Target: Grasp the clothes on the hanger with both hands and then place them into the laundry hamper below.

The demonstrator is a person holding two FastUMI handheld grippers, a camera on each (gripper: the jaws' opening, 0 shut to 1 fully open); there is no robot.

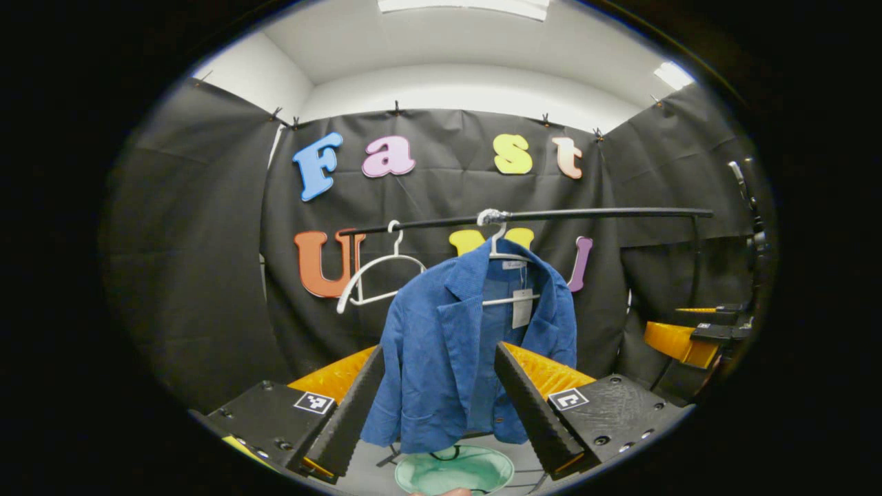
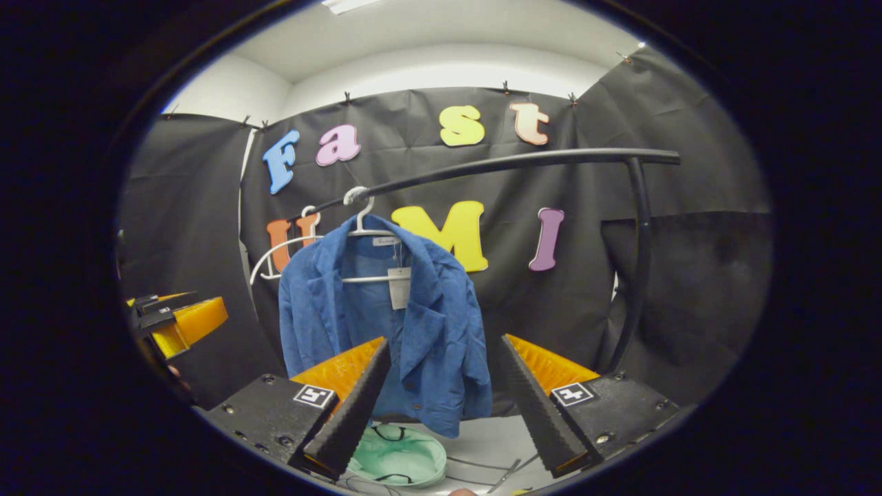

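A blue jacket hangs on a white hanger from a black rail. A paper tag dangles at its collar. Below it sits a round pale green hamper on the floor. My left gripper is open, some way in front of the jacket, with nothing between its fingers. My right gripper is open too, facing the jacket's right half from a distance. In the left gripper view the right gripper appears at the far right; in the right gripper view the left gripper appears at the far left.
An empty white hanger hangs on the rail left of the jacket. The rail's black upright post curves down at the right. Black cloth walls close in the booth on three sides. Thin rack legs lie on the pale floor.
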